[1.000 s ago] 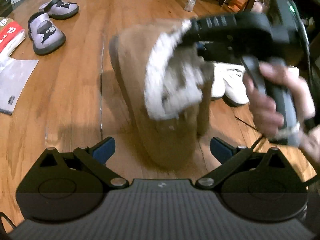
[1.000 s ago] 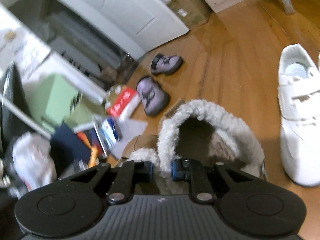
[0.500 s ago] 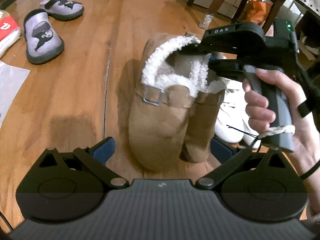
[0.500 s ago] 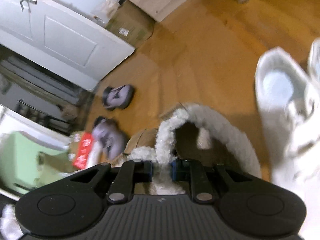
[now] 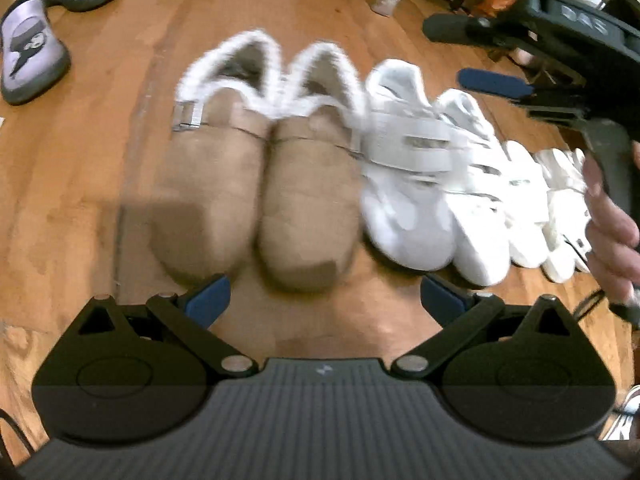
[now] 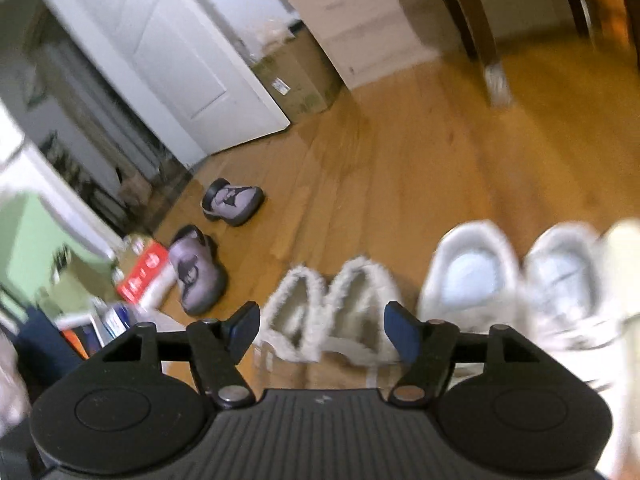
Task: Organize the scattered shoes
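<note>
Row of shoes on the floor, purple slippers still apart.

Left wrist view: the left gripper [image 5: 324, 294] is held with fingers released, empty; tan clogs [image 5: 260, 184] and white sneakers [image 5: 432, 184] are aligned, toes toward it; the purple slippers [image 5: 32, 60] lie far left, nearer this hand.
Right wrist view: the right gripper [image 6: 322, 328], fingers just opened, is empty above the clogs.

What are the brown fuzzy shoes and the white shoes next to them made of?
The brown slippers look like soft suede, matte and velvety with no shine, with fluffy white fleece around the openings and a small metal-looking buckle. The white sneakers look like smooth leather or a faux version, slightly glossy, with flat straps across the top. The pictures are blurry, so this is a best guess.
</note>
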